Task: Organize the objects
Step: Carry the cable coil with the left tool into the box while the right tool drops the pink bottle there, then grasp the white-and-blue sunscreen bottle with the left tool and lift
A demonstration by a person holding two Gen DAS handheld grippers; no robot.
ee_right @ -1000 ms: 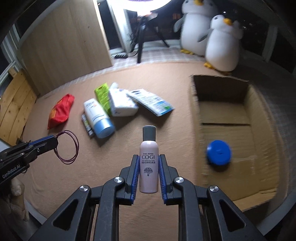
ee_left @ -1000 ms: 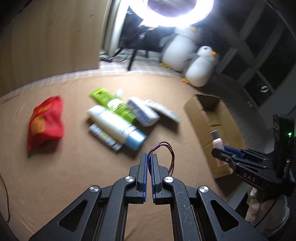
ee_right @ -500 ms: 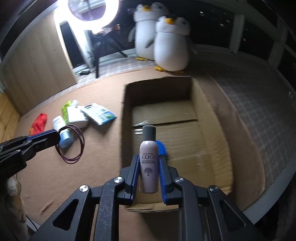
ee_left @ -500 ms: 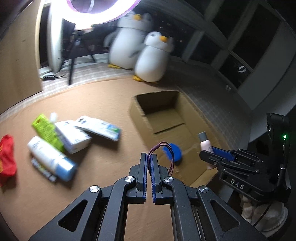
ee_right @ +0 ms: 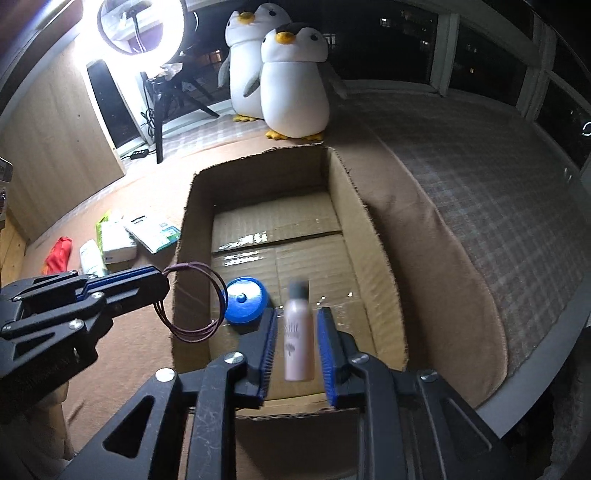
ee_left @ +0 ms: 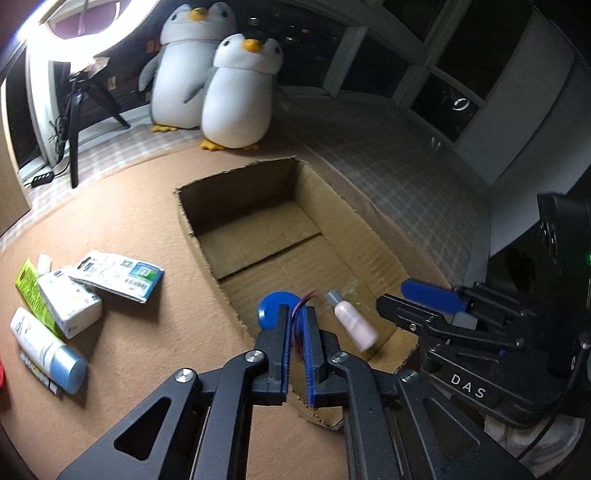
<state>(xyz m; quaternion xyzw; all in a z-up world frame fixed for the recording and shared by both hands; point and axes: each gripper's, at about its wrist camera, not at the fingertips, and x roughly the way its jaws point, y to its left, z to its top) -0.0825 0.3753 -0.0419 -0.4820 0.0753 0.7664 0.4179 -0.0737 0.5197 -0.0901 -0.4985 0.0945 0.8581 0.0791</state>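
An open cardboard box point(ee_right: 373, 266) point(ee_left: 354, 214) lies on the tan mat with a blue lid point(ee_right: 245, 304) point(ee_left: 271, 308) inside. My right gripper point(ee_right: 295, 332) point(ee_left: 399, 295) is open over the box's near end. The pink bottle point(ee_right: 298, 332) point(ee_left: 352, 325) is blurred and loose between its fingers, falling into the box. My left gripper point(ee_left: 295, 325) point(ee_right: 162, 280) hovers at the box's near left edge, jaws slightly parted, with the purple wire loop point(ee_right: 195, 299) point(ee_left: 303, 299) still hanging from its tip.
Left of the box lie a blue-green packet point(ee_left: 118, 275), a white carton point(ee_left: 68, 304), a green tube point(ee_left: 31, 291), a white-and-blue bottle point(ee_left: 46, 349) and a red pouch point(ee_right: 59, 249). Two plush penguins point(ee_left: 236, 92) and a ring light point(ee_right: 140, 22) stand behind.
Both grippers moved forward over the box. My right gripper opened and let go of the pink bottle, which is dropping. My left gripper's jaws have parted a little.
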